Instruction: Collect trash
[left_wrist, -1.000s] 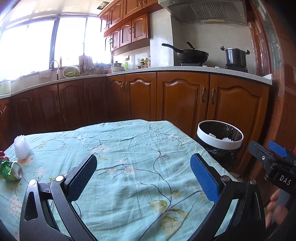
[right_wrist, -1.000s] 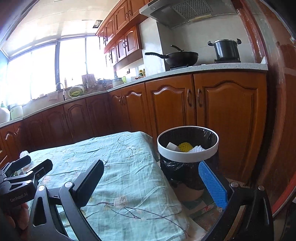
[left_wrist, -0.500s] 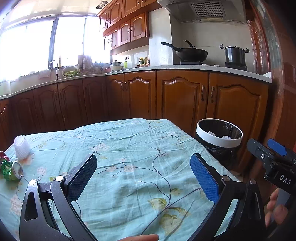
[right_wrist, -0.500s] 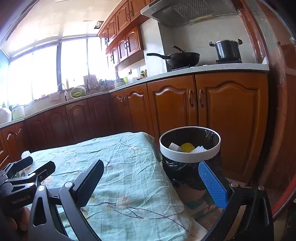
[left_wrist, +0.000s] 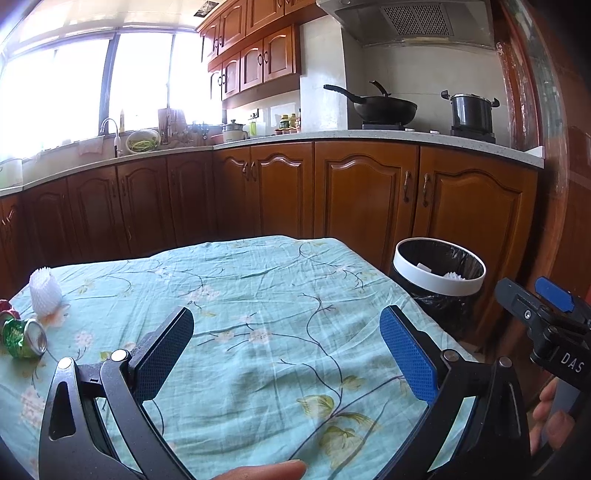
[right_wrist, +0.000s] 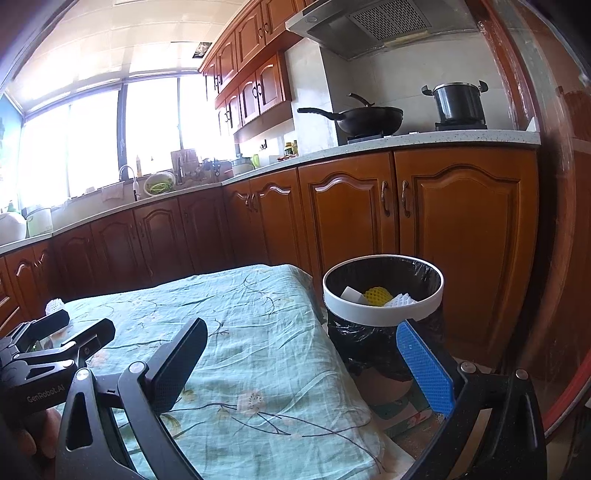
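Both grippers idle over the counter with the teal floral cloth (left_wrist: 258, 295), nothing held.

Left gripper (left_wrist: 286, 350): fingers spread wide, empty. Right gripper (right_wrist: 303, 365): fingers spread wide too, empty, its blue pad sitting in front of the trash bin (right_wrist: 384, 306) in the right wrist view.

The bin stands on the floor just off the counter's right edge, black liner, white rim. It already holds a yellow foam net (right_wrist: 376, 294), a white foam net and a white scrap.

Remaining trash is all at the far left end of the counter, seen from the left wrist: a crushed green can (left_wrist: 24, 338), a white foam fruit net (left_wrist: 44, 290) beyond it, and something red (left_wrist: 7, 306) at the frame edge, too cropped to identify.

Key geometry: the can lies to the left of the left fingers, well apart from them, on its side with its open end facing right, so its long axis runs roughly left-right. The left gripper is clearly the nearer one; the right gripper is at the bin end.

My call: swing the left gripper left and close across the can's body, not along the axis. The crushed can may slip or roll on the wrinkled cloth.
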